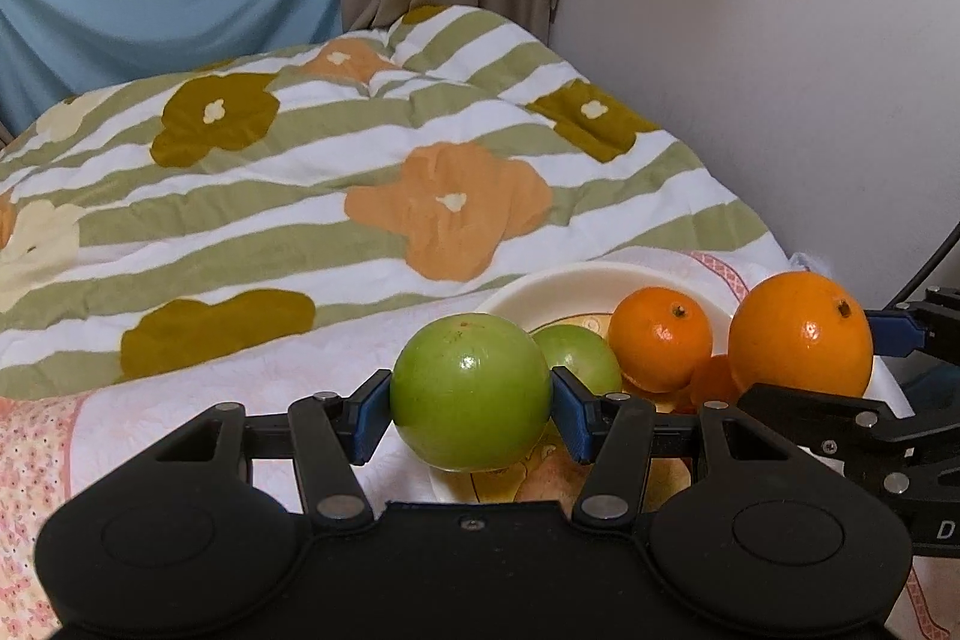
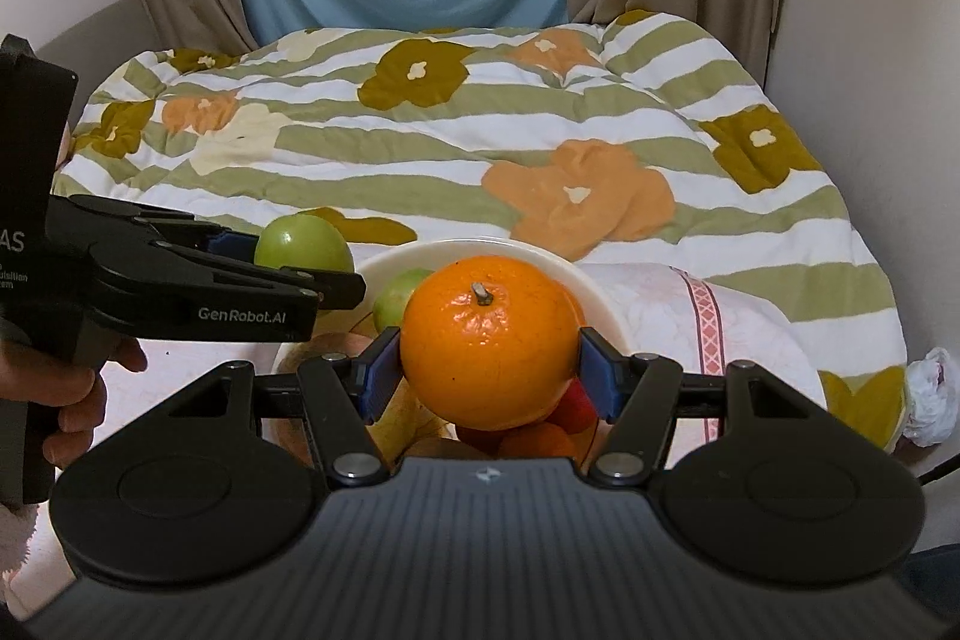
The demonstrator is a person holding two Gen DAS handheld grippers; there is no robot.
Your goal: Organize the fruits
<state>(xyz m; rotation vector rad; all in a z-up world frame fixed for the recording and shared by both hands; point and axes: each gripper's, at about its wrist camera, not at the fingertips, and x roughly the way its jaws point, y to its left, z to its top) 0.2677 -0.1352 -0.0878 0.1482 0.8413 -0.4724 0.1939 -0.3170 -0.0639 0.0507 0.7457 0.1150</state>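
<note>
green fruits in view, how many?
2: one in the left gripper, green fruit clamped; one in the bowl, second green fruit. Others may be hidden.

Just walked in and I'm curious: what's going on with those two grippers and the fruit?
A person is sorting fruit on a bed with two handheld grippers. The left gripper is shut on a round green apple, the right gripper on a large orange. Both hang over a cream bowl holding another green fruit and a small mandarin.

Glossy smooth round green fruit (image 1: 471,391); glossy dimpled round orange (image 2: 487,340); glazed cream bowl (image 1: 576,283); matt quilted floral cloth duvet (image 1: 336,172).
</note>
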